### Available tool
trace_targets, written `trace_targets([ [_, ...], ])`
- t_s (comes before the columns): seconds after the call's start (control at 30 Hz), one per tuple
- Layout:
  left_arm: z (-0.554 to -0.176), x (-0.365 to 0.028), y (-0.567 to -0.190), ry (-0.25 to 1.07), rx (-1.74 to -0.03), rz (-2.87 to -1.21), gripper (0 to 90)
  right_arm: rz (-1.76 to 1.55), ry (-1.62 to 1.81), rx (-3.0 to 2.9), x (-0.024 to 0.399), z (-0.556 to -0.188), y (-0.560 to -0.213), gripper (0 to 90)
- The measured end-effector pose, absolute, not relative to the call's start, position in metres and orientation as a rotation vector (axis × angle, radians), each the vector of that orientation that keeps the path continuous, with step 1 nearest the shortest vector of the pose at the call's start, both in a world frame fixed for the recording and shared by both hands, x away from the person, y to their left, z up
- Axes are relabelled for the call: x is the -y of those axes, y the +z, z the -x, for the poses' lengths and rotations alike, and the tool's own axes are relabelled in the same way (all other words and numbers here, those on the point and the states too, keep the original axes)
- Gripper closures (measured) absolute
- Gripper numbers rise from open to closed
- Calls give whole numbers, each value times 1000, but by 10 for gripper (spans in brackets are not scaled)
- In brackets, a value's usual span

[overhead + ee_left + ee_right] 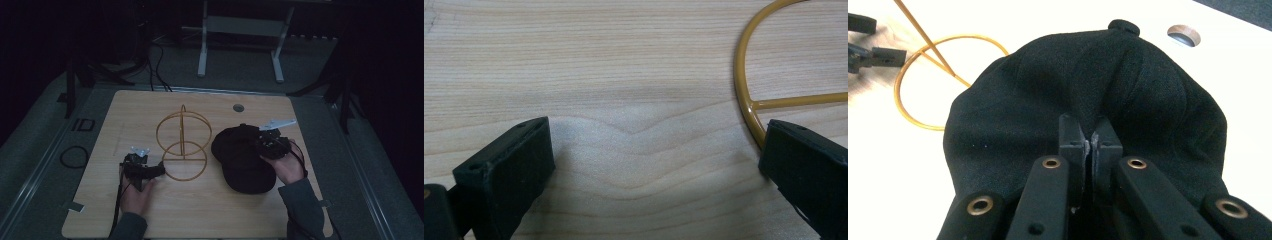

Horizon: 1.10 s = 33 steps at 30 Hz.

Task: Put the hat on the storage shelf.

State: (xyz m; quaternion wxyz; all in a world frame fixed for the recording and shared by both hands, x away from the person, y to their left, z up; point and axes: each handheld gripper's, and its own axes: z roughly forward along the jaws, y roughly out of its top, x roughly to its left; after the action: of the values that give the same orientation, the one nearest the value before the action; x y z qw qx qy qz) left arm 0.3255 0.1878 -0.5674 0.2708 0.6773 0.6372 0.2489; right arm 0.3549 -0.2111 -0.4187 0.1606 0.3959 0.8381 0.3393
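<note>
The right gripper [1091, 134] pinches the black cap [243, 159] at 3 o'clock on the table [210, 210]. The left gripper [654, 160], jaws wide, sits at 8 o'clock beside the wire stand [182, 145].

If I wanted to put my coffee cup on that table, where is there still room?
The far left corner of the table, behind the wire stand, is bare. So is the near edge, between the two hands. The middle is crowded: stand, black cap, and the left gripper open beside the stand's base ring.
</note>
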Motion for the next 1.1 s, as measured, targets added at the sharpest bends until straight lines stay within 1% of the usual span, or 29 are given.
trace_targets([
  [0.33, -326, -188, -567, 669, -1717, -1826, 8, -1128, 987, -2381, 214, -356, -412, 872],
  [1.1, -325, -188, -567, 667, -1719, -1826, 8, -1060, 1008, -2390, 222, -358, -376, 872],
])
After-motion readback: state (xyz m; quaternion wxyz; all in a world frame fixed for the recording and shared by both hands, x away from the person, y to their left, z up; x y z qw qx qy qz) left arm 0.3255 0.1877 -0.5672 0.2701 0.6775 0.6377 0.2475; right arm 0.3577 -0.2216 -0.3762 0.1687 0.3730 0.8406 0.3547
